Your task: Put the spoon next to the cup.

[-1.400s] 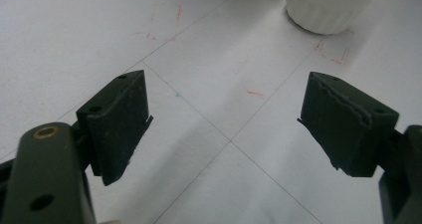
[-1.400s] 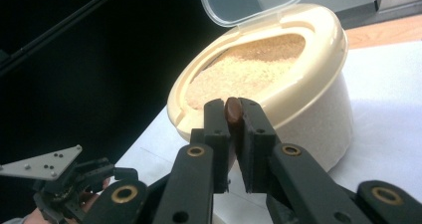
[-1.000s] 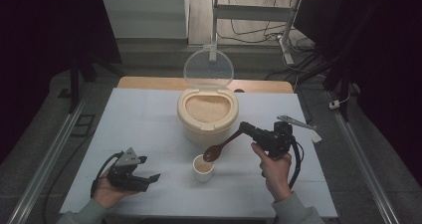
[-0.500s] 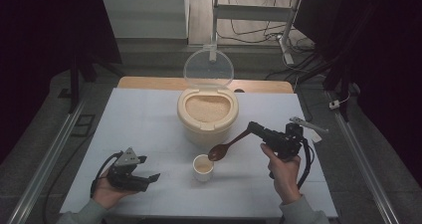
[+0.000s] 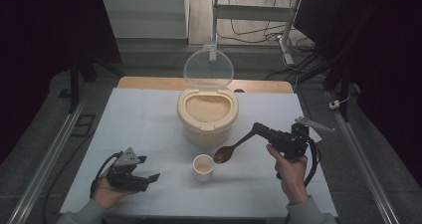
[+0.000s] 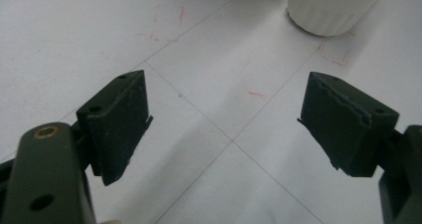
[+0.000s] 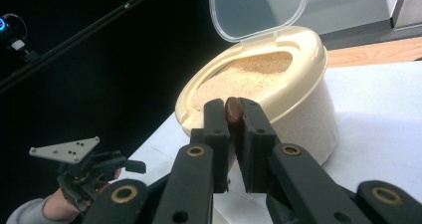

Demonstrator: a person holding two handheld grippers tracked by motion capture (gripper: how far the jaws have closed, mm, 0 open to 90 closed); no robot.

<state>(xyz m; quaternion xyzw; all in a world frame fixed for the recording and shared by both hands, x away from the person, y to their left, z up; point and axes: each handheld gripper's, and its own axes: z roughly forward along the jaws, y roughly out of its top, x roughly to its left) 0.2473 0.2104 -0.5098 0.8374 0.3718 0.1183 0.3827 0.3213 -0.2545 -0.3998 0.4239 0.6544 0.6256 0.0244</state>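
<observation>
High view: I hold the spoon (image 5: 233, 147) in my right gripper (image 5: 257, 130), bowl just above and right of the cup (image 5: 203, 167), in front of the tub (image 5: 206, 115).
Left gripper view: my left gripper (image 6: 226, 119) has wide jaws, holding nothing, over the table (image 6: 74, 40).
Right gripper view: jaws clamped on the spoon handle (image 7: 232, 110).

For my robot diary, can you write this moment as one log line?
right gripper: shut on spoon | spoon: above cup | left gripper: open, idle | tub: lid up
</observation>
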